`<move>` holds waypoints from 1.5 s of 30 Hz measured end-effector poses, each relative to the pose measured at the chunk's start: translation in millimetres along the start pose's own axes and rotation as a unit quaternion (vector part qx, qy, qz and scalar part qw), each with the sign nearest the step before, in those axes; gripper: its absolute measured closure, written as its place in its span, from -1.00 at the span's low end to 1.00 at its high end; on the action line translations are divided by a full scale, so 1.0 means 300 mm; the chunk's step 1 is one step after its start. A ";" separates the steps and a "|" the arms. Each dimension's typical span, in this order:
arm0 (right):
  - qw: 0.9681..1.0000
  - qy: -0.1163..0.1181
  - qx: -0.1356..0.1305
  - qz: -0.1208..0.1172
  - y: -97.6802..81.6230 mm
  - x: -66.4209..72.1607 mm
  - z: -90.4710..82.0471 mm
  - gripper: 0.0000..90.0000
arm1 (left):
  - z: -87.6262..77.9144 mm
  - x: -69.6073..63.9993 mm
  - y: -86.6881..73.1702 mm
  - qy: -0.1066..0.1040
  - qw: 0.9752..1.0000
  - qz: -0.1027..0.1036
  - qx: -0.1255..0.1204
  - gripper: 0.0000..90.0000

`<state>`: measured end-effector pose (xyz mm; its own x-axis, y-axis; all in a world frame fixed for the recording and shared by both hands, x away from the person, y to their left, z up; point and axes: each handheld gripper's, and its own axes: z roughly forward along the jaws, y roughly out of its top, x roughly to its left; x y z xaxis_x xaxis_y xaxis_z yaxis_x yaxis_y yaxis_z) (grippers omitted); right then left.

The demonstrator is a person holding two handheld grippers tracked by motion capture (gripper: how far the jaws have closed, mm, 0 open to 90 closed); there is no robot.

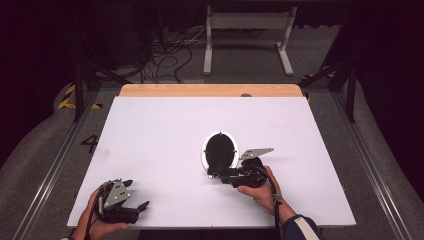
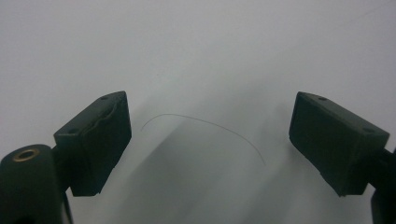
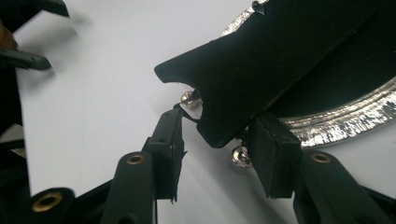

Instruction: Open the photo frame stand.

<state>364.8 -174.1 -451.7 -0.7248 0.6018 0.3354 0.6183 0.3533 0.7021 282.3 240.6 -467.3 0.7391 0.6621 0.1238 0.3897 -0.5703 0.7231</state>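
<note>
The right tool is standing with its jaws part-open around the black handle of a small black pan with a silvery rim. In the right gripper view the handle's blunt end is sitting in the gap between the two pads, with a sliver of white showing on the left side — so the pads are looking loose on it, not pinching; on the right I cannot tell whether the pad is touching. Two shiny round studs are showing under the handle near the jaws.

From the high view, the right tool is lying low on the white surface, pointing toward the left, and the pan is sitting just beyond it, touching the surface near the middle. The pan's long axis is running from the handle end at the tool, away from the person, to the round bowl — any pull or push is going to act along that line.

The left tool is resting near the front left edge, well apart from the pan, jaws spread wide and holding nothing; in the left gripper view its pads are framing bare surface with one thin hair lying on it. The right hand is plainly the nearer one for the pan.
</note>
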 end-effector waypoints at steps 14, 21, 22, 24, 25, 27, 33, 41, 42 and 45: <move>0.990 0.057 -0.030 0.129 0.005 -0.077 0.017 0.27 | 0.011 -0.038 0.036 -0.026 1.000 -0.002 -0.012 -0.69; 0.983 0.068 -0.044 0.163 0.020 -0.095 0.017 0.19 | 0.050 -0.078 0.086 -0.034 0.999 0.021 -0.013 -0.68; 0.983 0.069 -0.044 0.166 0.024 -0.100 0.018 0.18 | 0.052 -0.082 0.091 -0.035 0.999 0.024 -0.014 -0.68; 0.981 0.078 -0.047 0.174 0.027 -0.107 0.028 0.17 | 0.061 -0.089 0.106 -0.042 0.999 0.028 -0.019 -0.68; 0.979 0.083 -0.049 0.178 0.029 -0.112 0.032 0.17 | 0.065 -0.090 0.114 -0.042 0.998 0.032 -0.018 -0.68; 0.976 0.091 -0.050 0.190 0.033 -0.124 0.036 0.17 | 0.075 -0.092 0.125 -0.042 0.998 0.036 -0.019 -0.68; 0.965 0.110 -0.067 0.229 0.044 -0.180 0.056 0.26 | 0.104 -0.071 0.171 -0.041 0.998 0.030 -0.040 -0.66; 0.964 0.109 -0.072 0.232 0.059 -0.182 0.075 0.25 | 0.158 -0.046 0.240 -0.055 0.996 0.029 -0.068 -0.61; 0.964 0.109 -0.072 0.232 0.059 -0.182 0.075 0.25 | 0.163 -0.043 0.248 -0.057 0.996 0.026 -0.071 -0.61; 0.965 0.107 -0.073 0.229 0.061 -0.181 0.078 0.28 | 0.194 -0.023 0.278 -0.059 0.995 0.020 -0.074 -0.60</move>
<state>422.5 -183.5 -471.9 -0.4411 0.5039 0.7427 0.8508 -0.0286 0.5247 341.7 160.3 -447.3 0.8149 0.5740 0.0802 0.2797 -0.5106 0.8130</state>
